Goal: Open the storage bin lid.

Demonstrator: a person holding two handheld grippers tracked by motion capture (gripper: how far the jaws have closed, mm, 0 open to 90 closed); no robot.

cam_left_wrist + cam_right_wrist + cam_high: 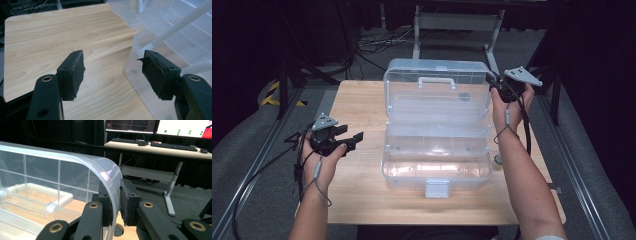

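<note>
Standing open at the middle of the wooden table [357, 200], the clear plastic box [437, 165] has its lid [437, 90] raised upright at the far side, white handle [437, 80] facing the person and white latch [437, 188] on the near wall. The right gripper [499, 86] clamps the lid's right-hand rim, one jaw on each face of the clear wall, as its own view confirms [115, 205]. The left gripper [354, 138] is held over bare table just left of the box base, jaws wide apart with nothing between them [113, 72].
</note>
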